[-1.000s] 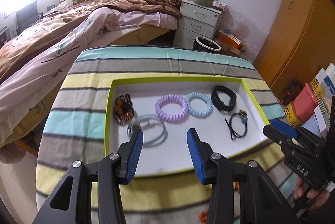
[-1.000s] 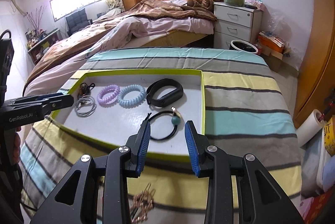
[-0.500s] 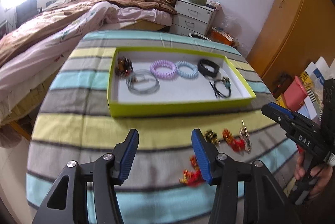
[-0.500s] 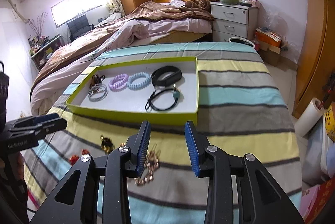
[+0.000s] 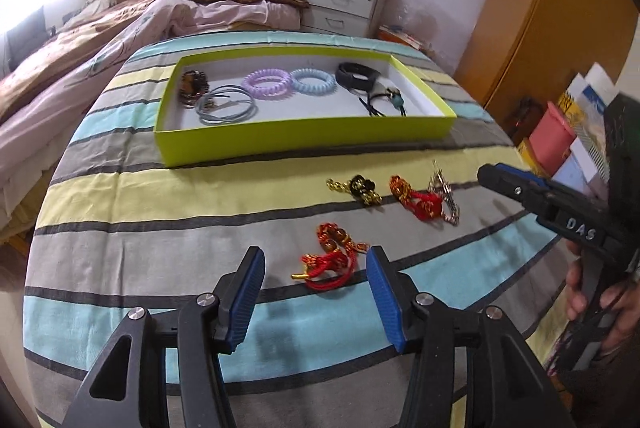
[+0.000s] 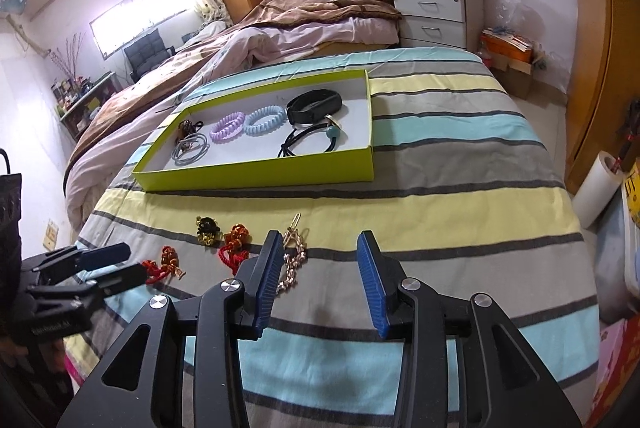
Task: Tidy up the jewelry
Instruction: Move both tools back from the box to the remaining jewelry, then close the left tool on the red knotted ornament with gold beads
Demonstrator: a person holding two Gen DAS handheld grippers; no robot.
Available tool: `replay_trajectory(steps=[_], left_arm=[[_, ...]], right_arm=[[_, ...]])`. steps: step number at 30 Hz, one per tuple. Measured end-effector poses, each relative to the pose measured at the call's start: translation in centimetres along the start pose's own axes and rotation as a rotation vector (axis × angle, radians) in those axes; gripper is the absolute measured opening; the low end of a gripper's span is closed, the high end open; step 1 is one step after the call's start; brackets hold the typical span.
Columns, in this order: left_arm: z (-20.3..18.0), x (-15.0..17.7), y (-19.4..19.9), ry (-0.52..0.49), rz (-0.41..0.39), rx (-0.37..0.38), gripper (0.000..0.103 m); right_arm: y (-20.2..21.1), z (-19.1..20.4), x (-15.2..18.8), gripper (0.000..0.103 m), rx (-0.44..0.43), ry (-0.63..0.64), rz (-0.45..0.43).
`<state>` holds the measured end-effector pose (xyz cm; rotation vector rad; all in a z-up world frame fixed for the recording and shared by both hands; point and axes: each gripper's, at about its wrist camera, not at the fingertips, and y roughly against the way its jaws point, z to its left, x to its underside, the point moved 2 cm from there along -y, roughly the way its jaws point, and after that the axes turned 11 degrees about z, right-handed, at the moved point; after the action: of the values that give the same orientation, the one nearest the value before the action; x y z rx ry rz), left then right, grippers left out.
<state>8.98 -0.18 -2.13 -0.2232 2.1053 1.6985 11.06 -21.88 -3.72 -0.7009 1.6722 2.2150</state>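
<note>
Only the right wrist view shows the paper roll.

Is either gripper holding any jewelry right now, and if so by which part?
Nothing is held. The left gripper is open above the red knotted bracelet; the right gripper is opening, empty.

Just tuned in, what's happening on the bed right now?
A person holds a gripper in each hand over the striped bedspread, sorting jewelry. The lime-green tray already holds hair ties and bracelets. Four pieces lie loose on the spread. The left gripper is open, lined up on the red knotted cord without touching it. The right gripper is opening, empty, beside the gold chain clip. Nothing is held yet.
</note>
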Motion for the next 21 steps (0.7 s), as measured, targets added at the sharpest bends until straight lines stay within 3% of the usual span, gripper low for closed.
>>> replay_trajectory(steps=[17,21], left_arm=[[-1.5,-0.4,-2.0,-0.05,0.013,-0.097,0.052],[-1.0,-0.4,-1.8,-0.035,0.001,-0.111,0.039]], right_arm=[[0.4,-0.4,1.1,0.04,0.007,-0.02,0.008],[0.2,-0.2,1.2,0.04,0.014,-0.01,0.016]])
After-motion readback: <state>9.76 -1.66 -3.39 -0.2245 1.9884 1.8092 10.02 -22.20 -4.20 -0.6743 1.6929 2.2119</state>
